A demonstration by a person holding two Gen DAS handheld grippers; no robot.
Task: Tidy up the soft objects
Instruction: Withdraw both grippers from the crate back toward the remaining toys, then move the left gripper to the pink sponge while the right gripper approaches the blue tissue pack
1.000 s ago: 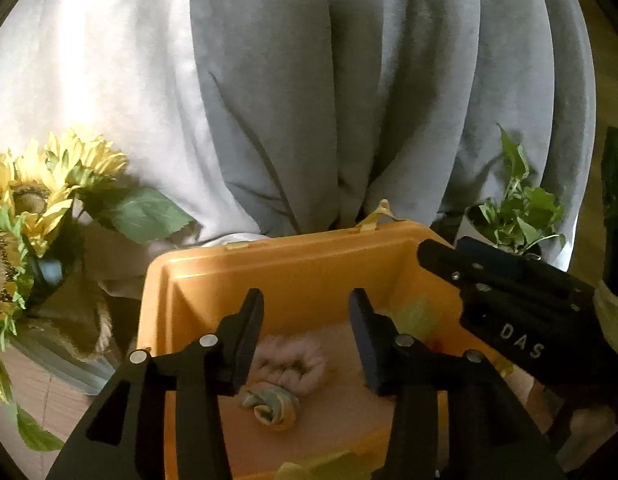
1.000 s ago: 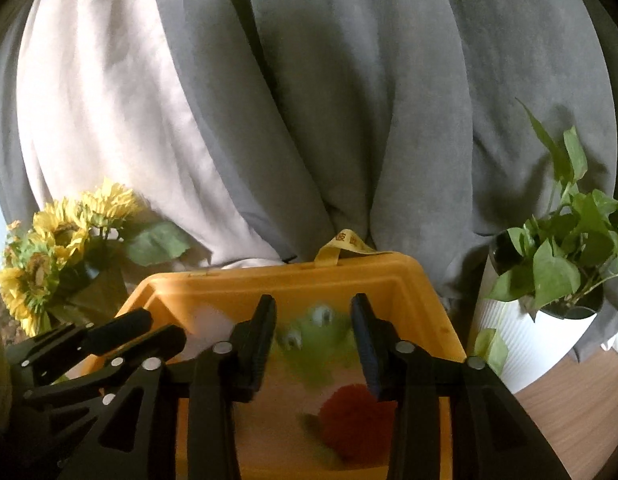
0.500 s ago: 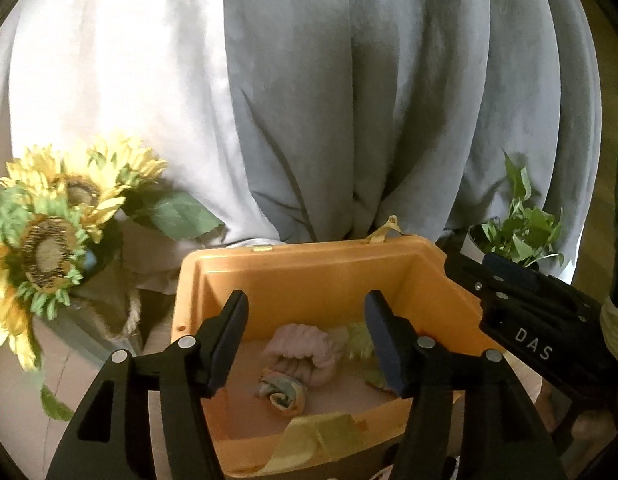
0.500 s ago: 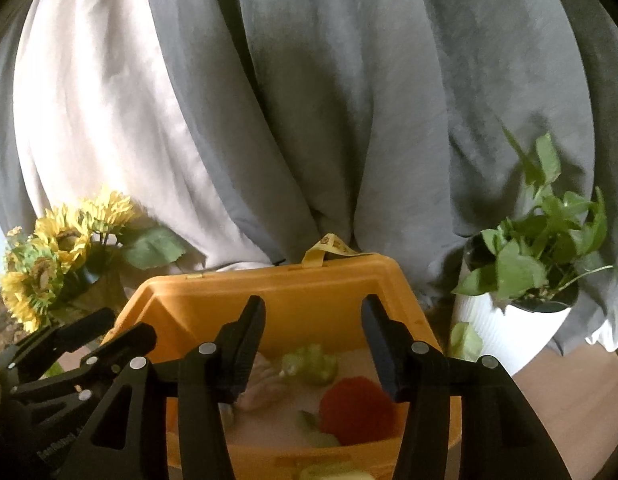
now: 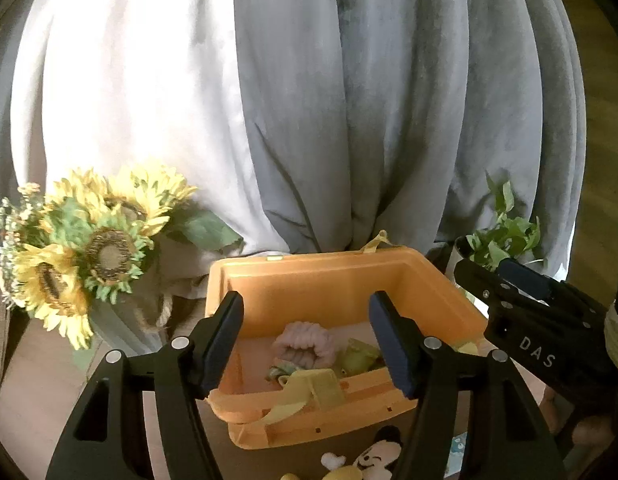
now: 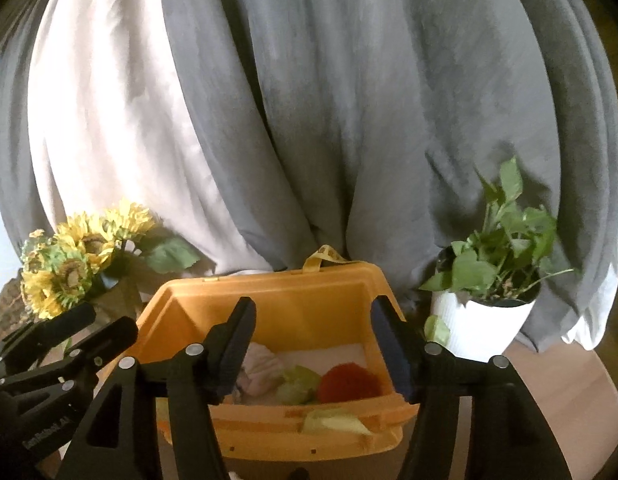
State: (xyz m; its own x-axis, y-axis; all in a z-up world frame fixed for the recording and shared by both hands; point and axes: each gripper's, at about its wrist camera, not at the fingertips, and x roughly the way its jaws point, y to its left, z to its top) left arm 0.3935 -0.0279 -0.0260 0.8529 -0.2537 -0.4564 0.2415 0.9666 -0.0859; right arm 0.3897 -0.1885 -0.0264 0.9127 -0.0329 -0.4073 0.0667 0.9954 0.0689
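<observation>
— Both tongs had drawn back from the orange bin since the earlier frames, hadn't they? What did the left wrist view show?

— Yes. The left gripper (image 5: 305, 340) had just been opening; its jaws stood apart with nothing between them. The orange bin (image 5: 329, 280), which had filled the lower view a second before, sat further ahead and showed its whole near rim. Beyond the fingertips, inside it, lay a pink scrunchie (image 5: 303, 346), a small rolled cloth (image 5: 281, 372) and a green plush (image 5: 359, 356). A yellow strap (image 5: 309, 390) draped over the near rim.

— What stood around?

— Sunflowers (image 5: 89, 248) to the left of the tongs, a potted plant (image 5: 501, 236) to the right, grey curtain (image 5: 389, 120) behind the bin. The right gripper (image 5: 525, 312) reached in from the right edge. A mouse plush (image 5: 377, 456) lay on the table below the bin.

— And the right wrist view?

— The right gripper (image 6: 313, 344) had also just been opening, jaws apart and empty. The green plush (image 6: 299, 384) that had been between them a second earlier lay in the bin (image 6: 269, 296) beside a red pom-pom (image 6: 349, 384) and a pale cloth (image 6: 261, 368). The white pot's plant (image 6: 501, 248) stood just right of the bin, the sunflowers (image 6: 73, 264) left, and the left gripper (image 6: 69, 336) close on the left.
</observation>
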